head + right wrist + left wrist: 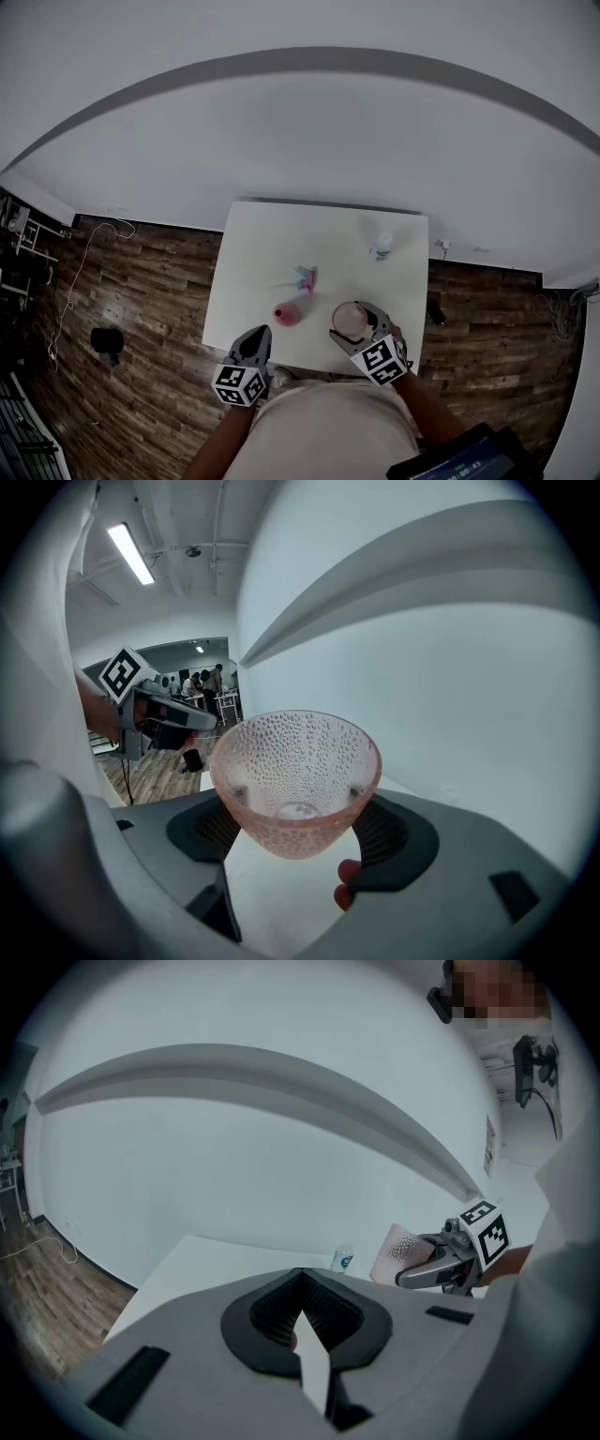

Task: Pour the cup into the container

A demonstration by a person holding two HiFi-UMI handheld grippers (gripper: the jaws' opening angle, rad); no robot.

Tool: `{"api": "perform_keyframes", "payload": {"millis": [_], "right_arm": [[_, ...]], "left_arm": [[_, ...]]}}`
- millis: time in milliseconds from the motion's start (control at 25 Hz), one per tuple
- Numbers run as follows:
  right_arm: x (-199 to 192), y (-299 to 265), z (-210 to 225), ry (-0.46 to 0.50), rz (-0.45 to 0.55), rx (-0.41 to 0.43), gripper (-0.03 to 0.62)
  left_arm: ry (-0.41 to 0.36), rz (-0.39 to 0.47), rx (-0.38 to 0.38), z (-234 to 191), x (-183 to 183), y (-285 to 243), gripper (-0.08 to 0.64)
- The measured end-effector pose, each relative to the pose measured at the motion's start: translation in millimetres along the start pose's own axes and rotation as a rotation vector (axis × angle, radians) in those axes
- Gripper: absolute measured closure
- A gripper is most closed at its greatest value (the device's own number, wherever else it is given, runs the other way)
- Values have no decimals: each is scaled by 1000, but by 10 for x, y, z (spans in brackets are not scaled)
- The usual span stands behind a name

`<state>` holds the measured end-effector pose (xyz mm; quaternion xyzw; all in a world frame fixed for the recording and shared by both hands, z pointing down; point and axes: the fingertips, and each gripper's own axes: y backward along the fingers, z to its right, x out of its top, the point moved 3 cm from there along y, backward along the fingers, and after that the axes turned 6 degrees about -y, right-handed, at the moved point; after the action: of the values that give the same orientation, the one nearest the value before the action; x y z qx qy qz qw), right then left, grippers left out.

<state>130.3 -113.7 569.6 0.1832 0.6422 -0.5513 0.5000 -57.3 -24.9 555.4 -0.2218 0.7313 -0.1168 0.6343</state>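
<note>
My right tongs (298, 819) were clamped on the pink dimpled glass cup (350, 320), and it was upright at the near edge of the white tabletop (281, 244). My left tongs (301, 1277) were pressed together with nothing in them, at the same edge, off to the cup's left. Between the two, on the tabletop, lay a small pink rounded object (288, 314). A small white bottle (382, 246) stood near the far right corner, well apart.
</note>
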Motion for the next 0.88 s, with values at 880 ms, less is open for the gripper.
{"api": "perform_keyframes", "payload": {"millis": [880], "right_arm": [[-145, 53, 33, 11, -19, -5, 229]], "left_arm": [[46, -20, -122, 231, -75, -87, 552]]}}
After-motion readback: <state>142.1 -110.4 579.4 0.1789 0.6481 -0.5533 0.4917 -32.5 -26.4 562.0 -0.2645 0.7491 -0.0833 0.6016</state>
